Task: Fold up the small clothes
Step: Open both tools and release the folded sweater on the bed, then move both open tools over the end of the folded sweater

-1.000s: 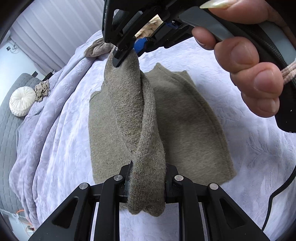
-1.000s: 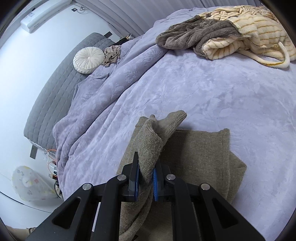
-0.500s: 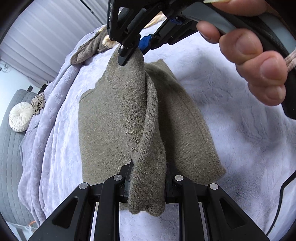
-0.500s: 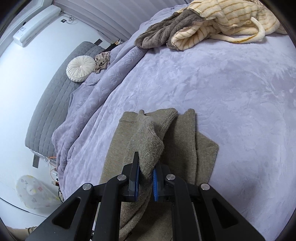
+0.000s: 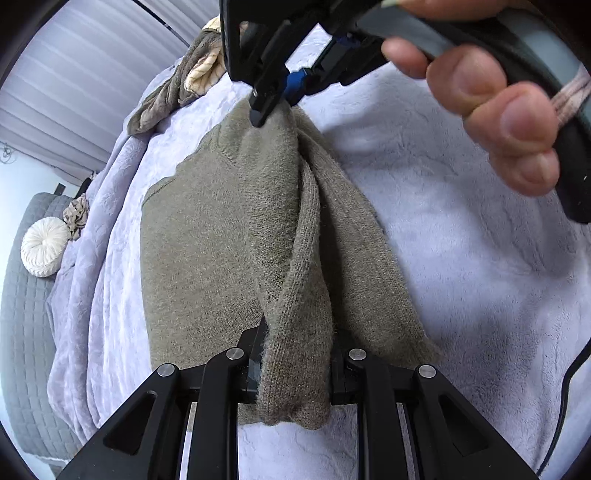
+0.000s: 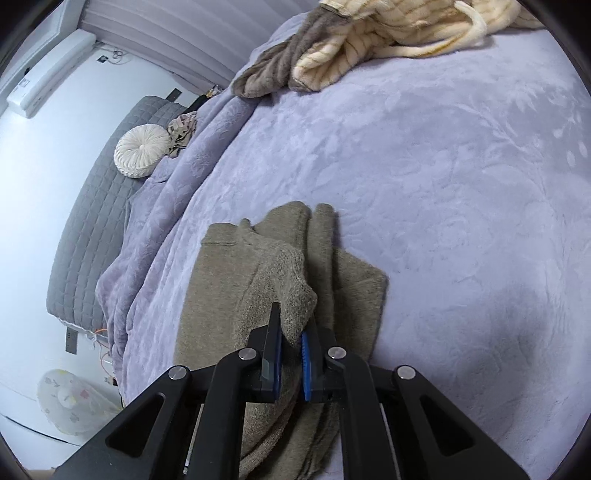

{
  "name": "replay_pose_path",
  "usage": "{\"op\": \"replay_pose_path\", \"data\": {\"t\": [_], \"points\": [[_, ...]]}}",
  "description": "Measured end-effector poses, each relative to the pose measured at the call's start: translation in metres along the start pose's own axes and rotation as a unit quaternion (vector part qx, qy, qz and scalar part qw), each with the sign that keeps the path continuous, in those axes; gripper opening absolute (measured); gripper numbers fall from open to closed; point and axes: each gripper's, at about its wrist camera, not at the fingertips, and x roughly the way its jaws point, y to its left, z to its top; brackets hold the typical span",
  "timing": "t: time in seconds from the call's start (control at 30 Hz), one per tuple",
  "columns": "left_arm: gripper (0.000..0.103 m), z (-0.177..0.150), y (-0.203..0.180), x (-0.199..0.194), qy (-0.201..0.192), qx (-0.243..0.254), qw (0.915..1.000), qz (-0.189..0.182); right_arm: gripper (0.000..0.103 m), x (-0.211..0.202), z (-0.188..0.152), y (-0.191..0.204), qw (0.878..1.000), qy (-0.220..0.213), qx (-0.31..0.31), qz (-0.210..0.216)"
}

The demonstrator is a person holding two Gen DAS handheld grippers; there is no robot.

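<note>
While lying on the lilac blanket (image 5: 461,258) of the bed, olive knit garment (image 5: 207,240) spread flat at left, one edge lifted as a ridge across its middle. Near end of ridge clamped between jaws of left gripper (image 5: 295,365). Far end pinched in right gripper (image 5: 275,99), jaws closing on the knit, blue pads (image 6: 306,360) pressed against it. Hand (image 5: 495,107) wrapped around right gripper handle. Striped fleece heap (image 6: 388,33) at far bed edge, well apart. Round cushion (image 6: 142,149) on grey quilt (image 6: 96,229) beside blanket.
</note>
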Motion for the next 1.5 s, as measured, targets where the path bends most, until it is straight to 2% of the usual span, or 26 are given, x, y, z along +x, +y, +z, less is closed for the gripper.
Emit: {"op": "replay_pose_path", "data": {"t": [0.13, 0.2, 0.27, 0.3, 0.33, 0.37, 0.43, 0.47, 0.53, 0.6, 0.67, 0.7, 0.8, 0.83, 0.87, 0.9, 0.93, 0.97, 1.03, 1.07, 1.2, 1.27, 1.37, 1.43, 1.47, 1.5], "points": [[0.022, 0.001, -0.003, 0.002, 0.001, 0.004, 1.0000, 0.006, 0.009, -0.001, -0.003, -0.001, 1.000, -0.005, 0.000, -0.009], [0.029, 0.001, -0.005, 0.001, 0.001, 0.004, 0.9999, 0.011, 0.011, -0.002, -0.001, 0.005, 1.000, -0.001, -0.010, -0.027], [0.056, -0.001, -0.006, -0.004, 0.001, 0.000, 1.0000, 0.010, 0.016, -0.003, 0.000, 0.011, 0.998, 0.005, -0.012, -0.054], [0.065, -0.002, -0.003, -0.007, -0.003, -0.006, 0.9999, 0.009, 0.021, -0.006, 0.000, 0.013, 0.998, 0.006, -0.015, -0.066], [0.086, -0.004, 0.003, -0.012, -0.008, -0.014, 0.9999, 0.001, 0.028, -0.011, 0.000, 0.017, 0.997, 0.001, -0.019, -0.074], [0.097, -0.007, 0.009, -0.019, -0.013, -0.024, 0.9994, -0.023, 0.033, -0.020, -0.001, 0.020, 0.996, -0.010, -0.023, -0.081], [0.097, -0.017, 0.022, -0.034, -0.022, -0.036, 0.9959, -0.080, 0.056, -0.041, -0.005, 0.029, 0.995, -0.039, -0.031, -0.082], [0.097, -0.025, 0.028, -0.042, -0.028, -0.039, 0.9925, -0.113, 0.059, -0.049, -0.008, 0.033, 0.995, -0.051, -0.034, -0.075], [0.097, -0.041, 0.040, -0.059, -0.049, -0.044, 0.9835, -0.169, 0.060, -0.063, -0.014, 0.045, 0.996, -0.058, -0.048, -0.038], [0.097, -0.054, 0.058, -0.068, -0.070, -0.060, 0.9721, -0.216, 0.060, -0.063, -0.022, 0.057, 0.997, -0.042, -0.060, 0.014], [0.097, -0.062, 0.087, -0.066, -0.086, -0.100, 0.9573, -0.257, 0.061, -0.053, -0.030, 0.067, 0.995, -0.015, -0.067, 0.066], [0.097, -0.062, 0.097, -0.061, -0.085, -0.120, 0.9536, -0.263, 0.062, -0.044, -0.034, 0.068, 0.995, -0.003, -0.063, 0.081], [0.097, -0.059, 0.135, -0.029, -0.069, -0.207, 0.9395, -0.264, 0.063, -0.011, -0.038, 0.061, 0.997, 0.032, -0.041, 0.059], [0.097, -0.057, 0.144, -0.012, -0.051, -0.229, 0.9349, -0.266, 0.063, -0.003, -0.039, 0.056, 0.998, 0.035, -0.038, 0.028], [0.097, -0.055, 0.147, 0.001, -0.034, -0.242, 0.9324, -0.267, 0.062, 0.004, -0.038, 0.049, 0.998, 0.032, -0.039, -0.026], [0.097, -0.054, 0.146, 0.014, -0.016, -0.247, 0.9290, -0.275, 0.055, 0.007, -0.037, 0.041, 0.997, 0.029, -0.035, -0.059], [0.097, -0.052, 0.140, 0.025, 0.003, -0.242, 0.9297, -0.278, 0.045, 0.007, -0.037, 0.036, 0.997, 0.025, -0.024, -0.061], [0.097, -0.050, 0.131, 0.033, 0.019, -0.227, 0.9373, -0.264, 0.043, 0.002, -0.036, 0.030, 0.999, 0.019, -0.004, -0.047], [0.097, -0.049, 0.116, 0.030, 0.015, -0.193, 0.9543, -0.228, 0.044, -0.014, -0.039, 0.035, 0.999, 0.002, 0.008, -0.038], [0.097, -0.051, 0.113, 0.024, 0.005, -0.185, 0.9568, -0.224, 0.045, -0.022, -0.042, 0.040, 0.999, -0.003, -0.002, -0.046], [0.097, -0.066, 0.129, 0.002, -0.023, -0.211, 0.9412, -0.263, 0.056, -0.053, -0.082, 0.082, 0.995, -0.017, -0.077, -0.067], [0.097, -0.075, 0.139, 0.000, -0.030, -0.222, 0.9413, -0.253, 0.056, -0.062, -0.105, 0.092, 0.992, -0.019, -0.100, -0.075], [0.097, -0.079, 0.151, 0.014, -0.017, -0.242, 0.9354, -0.257, 0.056, -0.058, -0.134, 0.106, 0.989, -0.016, -0.116, -0.090], [0.097, -0.076, 0.157, 0.031, -0.007, -0.252, 0.9322, -0.260, 0.056, -0.040, -0.144, 0.116, 0.983, -0.008, -0.141, -0.121], [0.097, -0.075, 0.160, 0.040, 0.003, -0.254, 0.9344, -0.250, 0.055, -0.033, -0.149, 0.117, 0.978, -0.004, -0.152, -0.143], [0.097, -0.078, 0.158, 0.044, 0.014, -0.256, 0.9361, -0.241, 0.037, -0.027, -0.153, 0.113, 0.976, 0.003, -0.153, -0.158]]}}
